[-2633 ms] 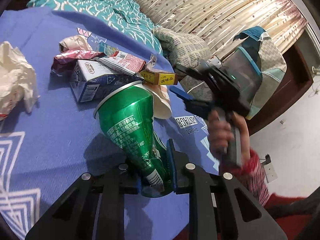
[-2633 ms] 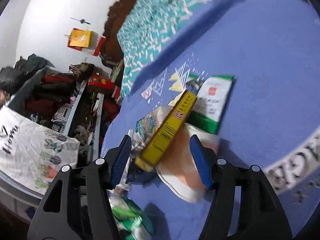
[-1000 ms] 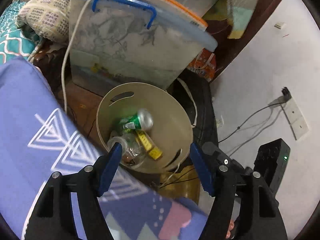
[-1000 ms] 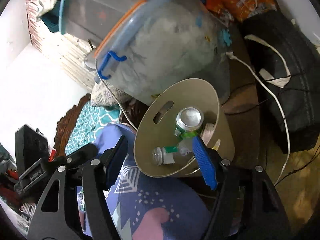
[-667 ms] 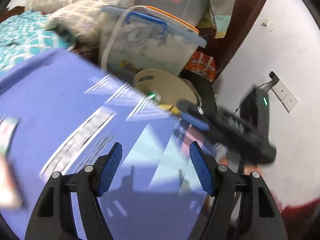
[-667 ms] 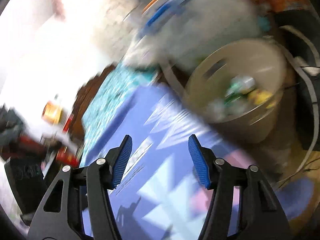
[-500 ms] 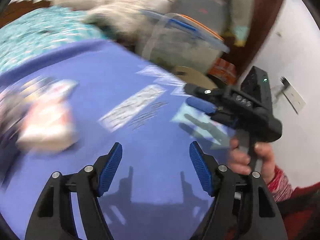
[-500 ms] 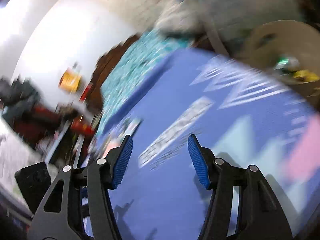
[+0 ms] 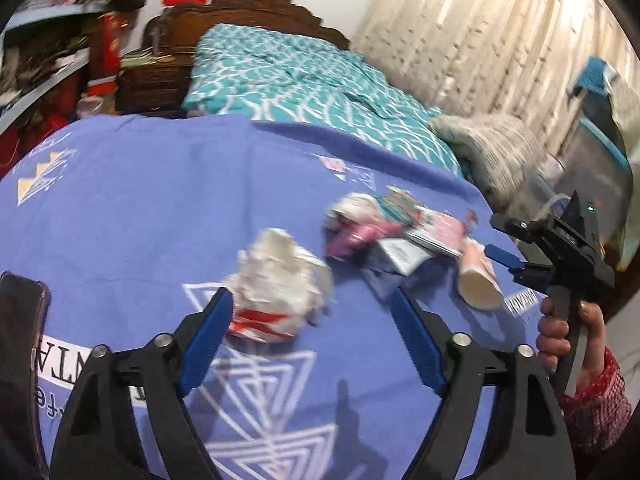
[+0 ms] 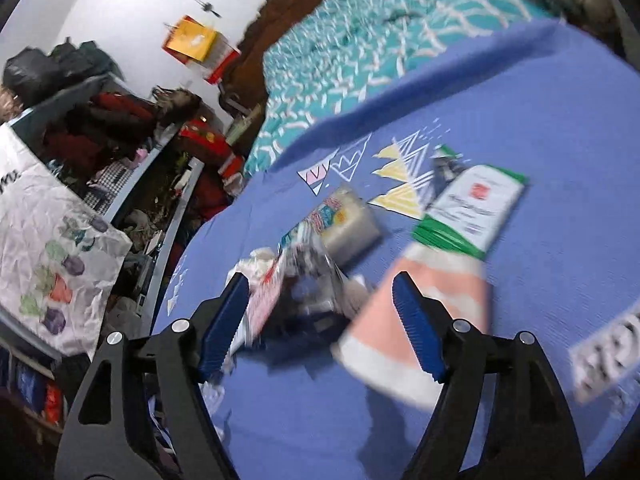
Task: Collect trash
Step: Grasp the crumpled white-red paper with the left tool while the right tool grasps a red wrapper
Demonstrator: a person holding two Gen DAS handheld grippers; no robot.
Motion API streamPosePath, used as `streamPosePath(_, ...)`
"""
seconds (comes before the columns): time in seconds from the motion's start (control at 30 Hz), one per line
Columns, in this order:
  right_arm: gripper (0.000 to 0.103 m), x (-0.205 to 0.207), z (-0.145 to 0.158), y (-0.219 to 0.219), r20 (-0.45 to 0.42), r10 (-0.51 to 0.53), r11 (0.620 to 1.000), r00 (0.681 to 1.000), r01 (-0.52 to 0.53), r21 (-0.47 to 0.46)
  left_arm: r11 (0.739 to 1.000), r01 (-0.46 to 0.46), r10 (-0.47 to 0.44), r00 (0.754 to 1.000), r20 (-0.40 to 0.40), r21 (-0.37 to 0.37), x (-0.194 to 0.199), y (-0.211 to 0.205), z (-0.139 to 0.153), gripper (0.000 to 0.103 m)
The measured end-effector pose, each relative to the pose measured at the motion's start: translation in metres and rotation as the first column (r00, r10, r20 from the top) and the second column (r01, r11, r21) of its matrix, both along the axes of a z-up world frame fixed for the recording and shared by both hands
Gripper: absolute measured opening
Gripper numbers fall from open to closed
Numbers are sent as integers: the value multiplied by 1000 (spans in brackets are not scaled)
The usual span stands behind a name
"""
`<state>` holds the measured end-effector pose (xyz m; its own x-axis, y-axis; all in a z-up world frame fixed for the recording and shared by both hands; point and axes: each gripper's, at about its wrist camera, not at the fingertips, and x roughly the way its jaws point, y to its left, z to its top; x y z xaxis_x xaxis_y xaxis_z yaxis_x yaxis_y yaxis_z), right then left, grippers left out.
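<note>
Both claws are held apart and empty over the bench (image 9: pixel 120 200), which is covered by a blue printed cloth. The left claw (image 9: pixel 308 340) is lined up on a crumpled white paper wad (image 9: pixel 280 280) with red marks, just beyond its tips. The right claw (image 10: pixel 320 320) is set around the near end of a pink-and-white paper cup (image 10: pixel 412 316) lying on its side; whether a pad touches the cup cannot be told through the blur.

The rest of the trash is bunched at the right of the bench — a pink wrapper (image 9: pixel 352 236), a small carton (image 9: pixel 394 258), and a green-and-white packet (image 10: pixel 472 208) just beyond the cup.

Several risks are judged likely. The cup is light and conical, so it could be squeezed flat or squirted out of the pads if it is pinched near its rim. The wad is loose and may be only partly caught, leaving shreds behind. The pile is tangled, so neighbours could be dragged off the bench edge. A dark phone (image 9: pixel 20 340) at the near left could be knocked.

Little writing can be read: white block letters on the cloth, seemingly "NTA" in part, and a red square mark on the packet — its text is too blurred.
</note>
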<state>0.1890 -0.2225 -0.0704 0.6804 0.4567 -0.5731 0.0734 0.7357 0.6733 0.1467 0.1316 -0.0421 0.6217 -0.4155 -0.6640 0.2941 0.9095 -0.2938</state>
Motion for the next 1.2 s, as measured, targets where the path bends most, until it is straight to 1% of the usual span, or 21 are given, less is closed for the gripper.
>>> streamPosePath(0.07, 72, 22, -7, 5, -34, 6, 1000, 999, -5, 4, 1000, -2, 2, 1000, -9, -8, 10, 1, -6, 83)
streamPosePath(0.1, 57, 26, -11, 7, -49, 24, 1000, 999, -24, 14, 1000, -1, 1, 1000, -15, -5, 14, 2, -8, 84)
streamPosePath(0.13, 26, 30, -13, 9, -61, 44, 999, 997, -43, 18, 1000, 2, -2, 1000, -26, 1, 19, 3, -11, 84)
streamPosePath(0.17, 24, 27, -12, 9, -51, 57, 998, 997, -56, 29, 1000, 5, -5, 999, -36, 4, 23, 2, -14, 84)
streamPosePath(0.23, 23, 10, -2, 6, 2, 43, 998, 999, -43, 43, 1000, 4, -4, 999, -55, 0, 31, -1, -22, 79)
streamPosePath(0.3, 23, -12, 10, -4, 53, 17, 1000, 998, -18, 15, 1000, 18, -18, 998, -67, -3, 35, -4, -29, 45)
streamPosePath(0.33, 23, -27, 17, -12, 84, -2, 1000, 997, 1, 19, 1000, 18, -16, 998, -63, 17, 36, -7, -31, 43)
streamPosePath(0.37, 23, -44, 23, -20, 116, -25, 1000, 993, 23, 21, 1000, 24, -23, 998, -55, 18, 34, -6, -31, 36)
streamPosePath(0.43, 23, -74, 32, -36, 151, -85, 996, 985, 86, -5, 999, 34, -35, 998, -57, -10, 31, -5, -30, 33)
streamPosePath(0.5, 23, -105, 26, -61, 152, -148, 989, 977, 148, 12, 999, 35, -36, 998, -54, -23, 25, -3, -28, 32)
streamPosePath(0.57, 23, -139, 12, -88, 123, -216, 976, 969, 211, 55, 998, 41, -43, 998, -50, -50, 14, 0, -22, 32)
streamPosePath(0.67, 23, -178, -10, -111, 53, -276, 961, 960, 277, 4, 986, 88, -97, 994, -59, -138, -5, 0, -12, 32)
streamPosePath(0.73, 23, -195, -27, -118, 5, -298, 955, 955, 298, -10, 970, 152, -169, 983, -76, -191, -18, -13, -7, 32)
streamPosePath(0.8, 24, -208, -39, -121, -15, -319, 948, 948, 318, -25, 958, 212, -232, 969, -87, -191, -28, -36, -4, 32)
streamPosePath(0.9, 28, -218, -47, -120, -13, -342, 939, 940, 341, -39, 925, 320, -344, 934, -92, -206, -41, -78, -5, 32)
streamPosePath(0.93, 41, -221, -48, -120, -14, -347, 938, 938, 347, -23, 914, 351, -376, 922, -98, -204, -45, -95, -5, 32)
streamPosePath(0.97, 47, -223, -49, -121, -15, -353, 936, 936, 353, -8, 901, 388, -413, 905, -107, -196, -49, -114, -8, 32)
streamPosePath(1.0, 63, -226, -47, -120, 4, -358, 934, 934, 358, -2, 889, 416, -441, 890, -112, -191, -52, -130, -9, 33)
streamPosePath(1.03, 76, -231, -41, -119, 27, -370, 929, 929, 370, -15, 879, 440, -463, 879, -114, -184, -53, -142, -11, 33)
streamPosePath(1.1, 76, -237, -33, -115, 63, -380, 922, 923, 383, -45, 860, 486, -505, 855, -120, -158, -58, -169, -14, 33)
streamPosePath(1.2, 76, -239, -31, -104, 63, -343, 933, 937, 348, -88, 840, 520, -539, 832, -130, -152, -61, -193, -19, 33)
